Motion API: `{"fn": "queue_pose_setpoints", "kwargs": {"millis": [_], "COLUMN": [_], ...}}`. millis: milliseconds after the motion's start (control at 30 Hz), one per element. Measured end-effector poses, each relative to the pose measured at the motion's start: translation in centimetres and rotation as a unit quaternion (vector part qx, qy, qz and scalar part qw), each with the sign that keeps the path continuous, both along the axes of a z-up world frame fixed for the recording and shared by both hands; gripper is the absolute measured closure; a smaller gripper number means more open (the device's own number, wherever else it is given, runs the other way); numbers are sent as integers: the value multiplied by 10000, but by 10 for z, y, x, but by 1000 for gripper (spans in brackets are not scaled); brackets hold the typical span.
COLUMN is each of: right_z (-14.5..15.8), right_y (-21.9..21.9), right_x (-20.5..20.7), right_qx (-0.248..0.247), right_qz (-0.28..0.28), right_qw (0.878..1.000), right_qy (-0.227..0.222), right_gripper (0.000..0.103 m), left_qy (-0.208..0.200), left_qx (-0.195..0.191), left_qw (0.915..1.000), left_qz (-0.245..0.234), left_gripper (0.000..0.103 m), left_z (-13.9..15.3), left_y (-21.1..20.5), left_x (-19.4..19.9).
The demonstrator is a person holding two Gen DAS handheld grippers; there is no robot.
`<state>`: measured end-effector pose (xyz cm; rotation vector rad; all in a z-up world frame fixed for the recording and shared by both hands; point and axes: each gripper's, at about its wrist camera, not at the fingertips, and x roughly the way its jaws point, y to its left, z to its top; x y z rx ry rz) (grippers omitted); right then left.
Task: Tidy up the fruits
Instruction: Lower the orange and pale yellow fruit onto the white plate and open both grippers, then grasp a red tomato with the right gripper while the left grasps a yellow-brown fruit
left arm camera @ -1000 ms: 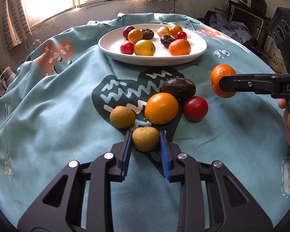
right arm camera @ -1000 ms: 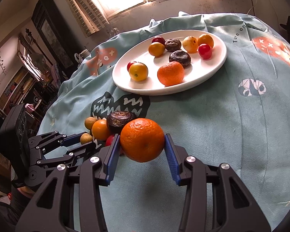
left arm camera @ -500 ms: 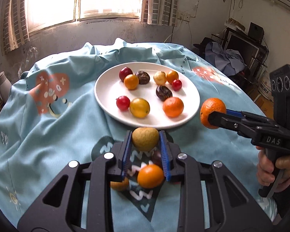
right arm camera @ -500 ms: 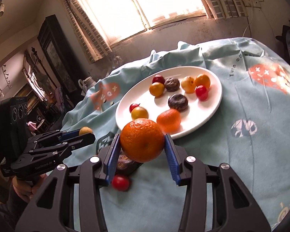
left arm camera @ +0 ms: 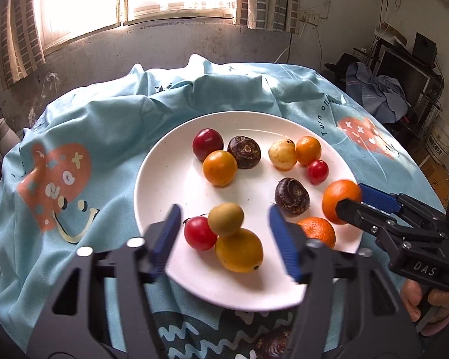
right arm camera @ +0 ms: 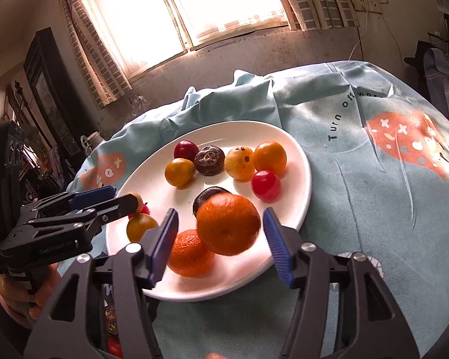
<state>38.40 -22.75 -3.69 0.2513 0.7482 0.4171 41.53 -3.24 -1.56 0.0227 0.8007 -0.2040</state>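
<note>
A white plate [left arm camera: 176, 179] [right arm camera: 296, 161] on the blue cloth holds several fruits. My left gripper [left arm camera: 224, 239] is open over the plate's near side; the small tan fruit [left arm camera: 225, 219] hangs loose between its blue pads, touching neither, above a yellow-orange fruit [left arm camera: 239, 254] and a red one [left arm camera: 199, 233]. My right gripper [right arm camera: 220, 236] is open over the plate's right edge; the orange [right arm camera: 228, 224] [left arm camera: 339, 200] is free between its pads, above another orange [right arm camera: 190, 252] lying on the plate.
Dark brown fruits [left arm camera: 291, 197], red, yellow and orange ones sit further back on the plate. A dark fruit [left arm camera: 272, 344] stays on the cloth below my left gripper. A wall and window lie behind the table; clutter stands at the right.
Both grippers moved forward over the plate and opened. The tan fruit and the orange, gripped before, are now loose between the spread pads.
</note>
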Motion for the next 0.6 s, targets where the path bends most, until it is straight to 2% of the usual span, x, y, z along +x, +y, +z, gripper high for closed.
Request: {"fn": "queue_pose_setpoints", "kwargs": {"millis": [67,167,233,400,467,600], "right_z": [11,29,32,21,11,-4], "right_y": [2,11,20,46,60,81], "right_x": [-8,-30,-48,-97,-113,-129], "right_qx": [68,-23,-138,-777,-1191,-1541], "right_qz": [177,387,606,1120,1359,1865], "right_qw": [9998,9987,9976,9904,9835,9703], "right_qy": [-95,-327,-308,-220,-113,1], "right_gripper": [40,39,39,39,40,39], "left_qy": [-260,-328,-388,-460,-403,-317], "left_qx": [-41,-54,-62,-41,-219,-651], "left_qw": [9996,9994,9991,9977,9966,9933], "left_qz": [38,80,159,494,678,898], "left_gripper": [15,12,11,6,6,6], "left_z": [10,21,26,19,9,-8], "left_y": [5,14,25,57,71,93], "left_x": [-17,-44,-66,-125,-143,-163]}}
